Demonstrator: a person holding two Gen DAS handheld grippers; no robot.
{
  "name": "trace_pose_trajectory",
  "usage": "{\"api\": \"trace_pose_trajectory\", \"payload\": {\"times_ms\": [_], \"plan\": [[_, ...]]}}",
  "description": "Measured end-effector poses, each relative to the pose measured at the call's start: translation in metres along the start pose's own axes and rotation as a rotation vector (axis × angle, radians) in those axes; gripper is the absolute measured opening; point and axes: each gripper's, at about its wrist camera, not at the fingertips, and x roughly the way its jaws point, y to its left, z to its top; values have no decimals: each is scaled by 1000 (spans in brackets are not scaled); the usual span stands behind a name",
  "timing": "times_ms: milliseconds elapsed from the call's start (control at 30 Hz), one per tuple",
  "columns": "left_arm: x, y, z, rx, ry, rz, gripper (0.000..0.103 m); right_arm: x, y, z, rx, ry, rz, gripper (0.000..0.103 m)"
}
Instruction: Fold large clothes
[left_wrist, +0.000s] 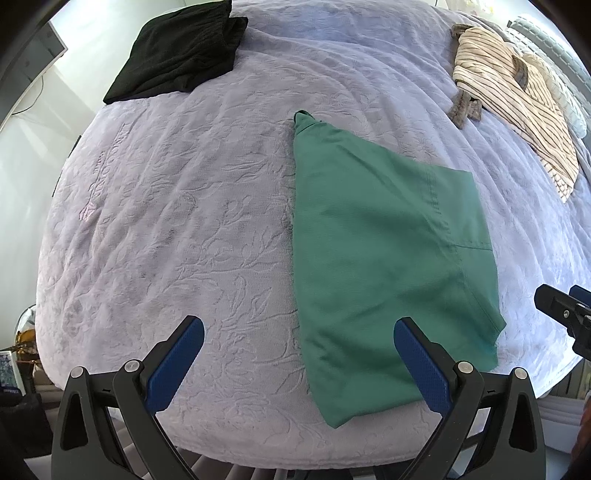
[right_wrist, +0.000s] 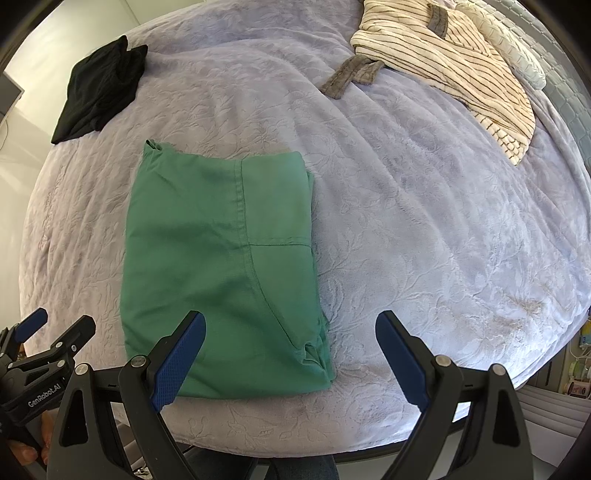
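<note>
A green garment (left_wrist: 384, 251) lies folded into a long rectangle on the lavender bedspread (left_wrist: 192, 206), near the bed's front edge. It also shows in the right wrist view (right_wrist: 221, 266). My left gripper (left_wrist: 299, 328) is open and empty, held above the bed's near edge, with its right finger over the garment's near end. My right gripper (right_wrist: 290, 321) is open and empty, with its left finger over the garment's near right corner. The right gripper's tip shows at the right edge of the left wrist view (left_wrist: 565, 314). The left gripper shows at the lower left of the right wrist view (right_wrist: 40, 347).
A folded black garment (left_wrist: 177, 55) lies at the far left of the bed (right_wrist: 99, 92). A striped cream robe with grey trim (left_wrist: 517, 103) lies at the far right (right_wrist: 454, 62). A pale pillow (right_wrist: 517, 48) lies beyond the robe.
</note>
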Motion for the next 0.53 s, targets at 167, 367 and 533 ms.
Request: {"api": "trace_pose_trajectory", "payload": {"times_ms": [167,367,533], "plan": [[0,1,1,4,-2,0,103,0,2,0,-3,3,2,95],[-2,-2,2,14,-16,-1,103,1,2,1,-7,7,5,95],[-1,-6,2,17,-8,-6,103,2,2,1,-6,7,5,95]]}}
